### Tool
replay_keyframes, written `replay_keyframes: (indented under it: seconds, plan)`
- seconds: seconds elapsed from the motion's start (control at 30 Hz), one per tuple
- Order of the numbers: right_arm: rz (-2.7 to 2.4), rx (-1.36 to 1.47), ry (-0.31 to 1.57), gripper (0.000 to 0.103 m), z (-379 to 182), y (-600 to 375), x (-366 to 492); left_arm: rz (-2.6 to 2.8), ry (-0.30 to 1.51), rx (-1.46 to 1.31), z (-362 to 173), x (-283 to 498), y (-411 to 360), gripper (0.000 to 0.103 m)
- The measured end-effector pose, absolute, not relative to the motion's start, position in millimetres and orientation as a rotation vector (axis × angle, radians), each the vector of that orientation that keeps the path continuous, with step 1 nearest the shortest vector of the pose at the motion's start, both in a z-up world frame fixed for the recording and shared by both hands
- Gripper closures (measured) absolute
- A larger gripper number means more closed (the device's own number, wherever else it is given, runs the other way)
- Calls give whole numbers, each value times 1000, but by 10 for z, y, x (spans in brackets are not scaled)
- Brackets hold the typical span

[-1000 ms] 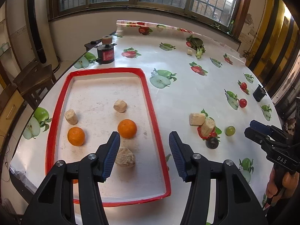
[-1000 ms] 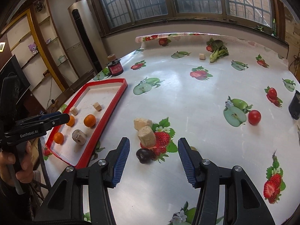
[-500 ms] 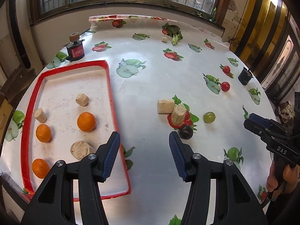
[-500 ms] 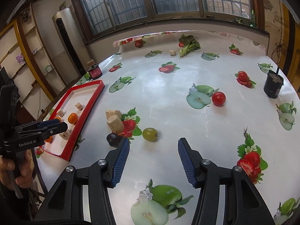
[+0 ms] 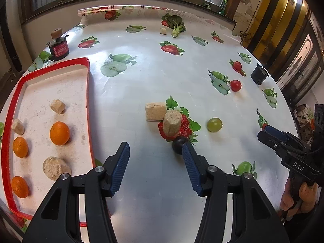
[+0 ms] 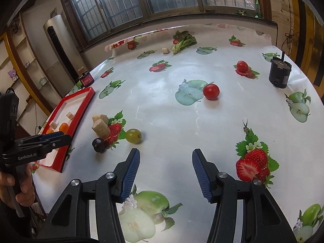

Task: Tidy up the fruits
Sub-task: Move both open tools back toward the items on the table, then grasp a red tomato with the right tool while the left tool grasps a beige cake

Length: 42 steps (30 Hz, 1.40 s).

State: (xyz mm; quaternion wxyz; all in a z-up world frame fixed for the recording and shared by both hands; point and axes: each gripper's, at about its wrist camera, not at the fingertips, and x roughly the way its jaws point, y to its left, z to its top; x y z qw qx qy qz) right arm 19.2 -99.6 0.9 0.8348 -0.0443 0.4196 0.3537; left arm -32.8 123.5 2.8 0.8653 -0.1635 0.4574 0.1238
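Note:
My left gripper (image 5: 156,147) hangs open over the bare tablecloth, just right of the red-rimmed tray (image 5: 88,93). A dark plum (image 5: 178,144) lies right beyond its right fingertip, not between the pads. Three oranges (image 5: 59,133) sit in the tray. Farther out on the cloth are a green round fruit (image 5: 214,124) and a red tomato (image 5: 236,85). My right gripper (image 6: 166,156) is open and holds nothing. The green fruit (image 6: 133,135) and plum (image 6: 99,145) lie ahead to its left, the tomato (image 6: 211,91) farther ahead.
Beige blocks (image 5: 155,111) stand beside the plum, and several more lie in the tray. A second tomato (image 6: 242,66), a black cylinder (image 6: 279,75), a red can (image 5: 59,48) and leafy greens (image 5: 176,25) sit farther back. A hand holds each gripper.
Both grippers have swung right: the left from above the tray to the cloth beside the plum, the right from above the plum and blocks to the cloth past the green fruit. Jaws unchanged.

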Motion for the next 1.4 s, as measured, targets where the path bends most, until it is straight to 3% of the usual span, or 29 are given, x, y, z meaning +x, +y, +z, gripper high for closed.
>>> replay_keyframes:
  seconds: [0.7,0.8,0.83,0.87,0.9,1.0,1.4]
  plan:
    - [592,-69,869,47,-210,-788,1337,238,1014,-361,-397,300,1255,52]
    - [578,-85,875,48,-290,-665,1520,235,1005,-350,-401,311,1264,63]
    - [572,-93,872,48,-314,-625,1570,221,1001,-361,-400,314,1275,74]
    - [567,-96,871,48,-339,-589,1616,207,1004,-374,-404,319,1286,79]
    - [564,-101,873,49,-371,-554,1657,207,1003,-374,-400,320,1292,79]
    - [541,-134,859,70,-413,-479,1697,212,1001,-356,-383,298,1286,79]
    - [669,-112,800,69,-50,-484,1101,215,942,-367,-131,39,1318,79]
